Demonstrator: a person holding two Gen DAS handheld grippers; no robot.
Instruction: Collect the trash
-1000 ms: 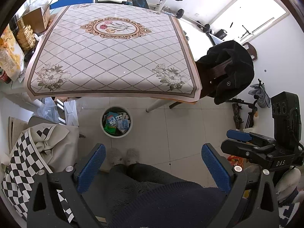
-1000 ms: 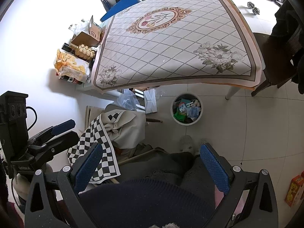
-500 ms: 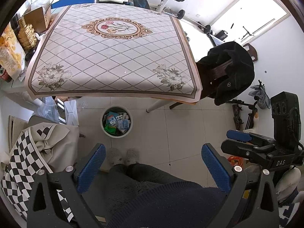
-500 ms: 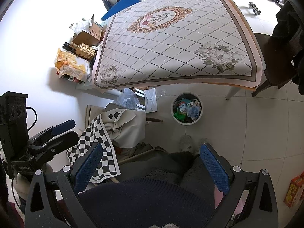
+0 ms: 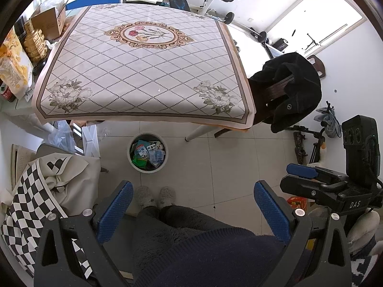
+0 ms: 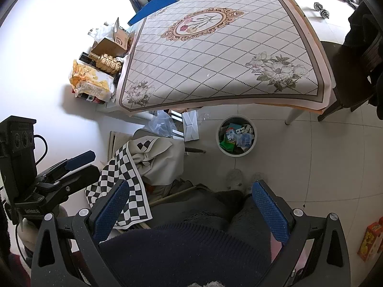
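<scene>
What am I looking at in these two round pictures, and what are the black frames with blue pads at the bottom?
There is no robot here. A person holds a hand-held grasping tool in each hand, and each tool carries a fisheye camera looking forward along its two fingers, so each picture is one tool's own view.

In the left wrist view, the left tool has its blue-padded fingers wide apart with nothing between them. The other device at the right edge is the right tool seen from the side. The right wrist view shows the right tool, also open and empty.

Both cameras look down on the person's dark-clothed legs and grey fuzzy slippers. On the tiled floor ahead stands a round white bin full of colourful wrappers. Beyond it is a table under a cream diamond-patterned tablecloth with flowers; I can see no loose trash on it.
</scene>
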